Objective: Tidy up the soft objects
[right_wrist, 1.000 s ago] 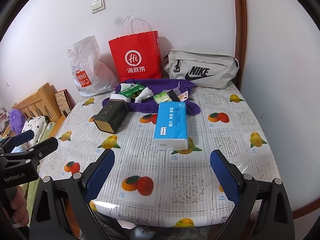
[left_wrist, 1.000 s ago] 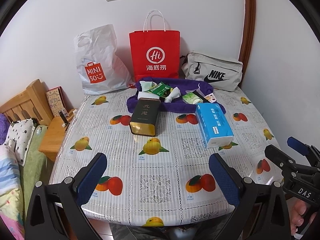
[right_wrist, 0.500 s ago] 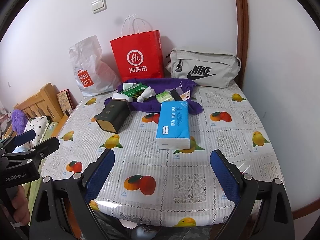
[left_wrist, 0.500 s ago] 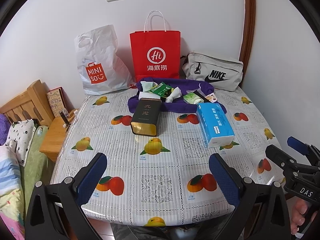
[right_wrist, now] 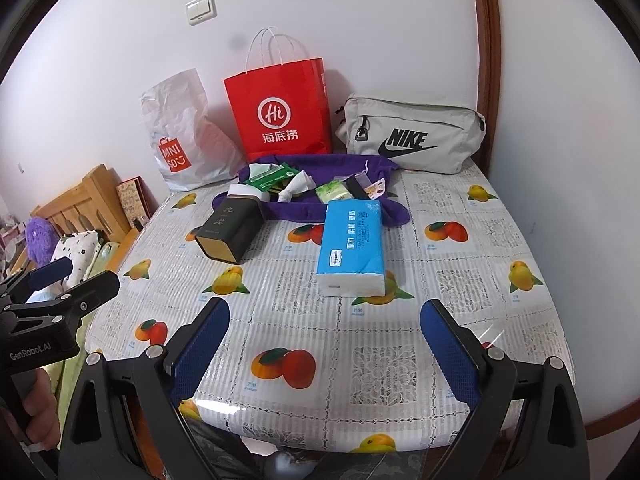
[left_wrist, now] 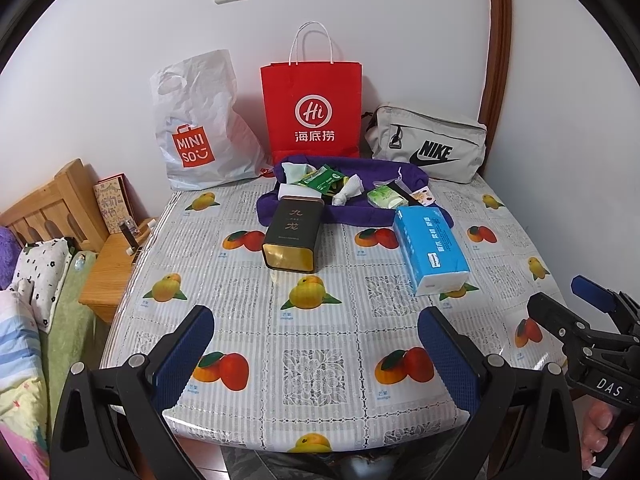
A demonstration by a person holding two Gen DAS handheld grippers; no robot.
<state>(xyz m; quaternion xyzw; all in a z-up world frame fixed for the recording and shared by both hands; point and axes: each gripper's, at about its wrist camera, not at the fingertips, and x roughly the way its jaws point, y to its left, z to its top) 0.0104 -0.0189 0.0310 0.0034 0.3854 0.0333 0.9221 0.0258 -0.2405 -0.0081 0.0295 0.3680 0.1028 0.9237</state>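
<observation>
A blue tissue pack (left_wrist: 432, 249) (right_wrist: 352, 249) lies mid-table on the fruit-print tablecloth. Behind it a purple cloth (left_wrist: 360, 208) (right_wrist: 320, 196) holds small packets: a green sachet (left_wrist: 324, 178), a white wad (left_wrist: 346, 192) and a pale green tissue packet (left_wrist: 384, 197). A dark tea tin (left_wrist: 293, 236) (right_wrist: 230, 230) lies on its side at the cloth's front left. My left gripper (left_wrist: 316, 322) hangs open over the table's near edge, holding nothing. My right gripper (right_wrist: 325, 316) is open too, just before the tissue pack, and shows in the left wrist view as the right gripper (left_wrist: 560, 304).
Along the back wall stand a white MINISO plastic bag (left_wrist: 200, 132), a red paper bag (left_wrist: 314, 112) and a grey Nike pouch (left_wrist: 430, 144). Left of the table are a wooden nightstand (left_wrist: 112, 264), a headboard and bedding. A wooden door frame (left_wrist: 498, 40) rises at the right.
Both views drift slightly: the objects sit a touch lower and to the right than a second ago. Both grippers stay open and nothing on the table has moved.
</observation>
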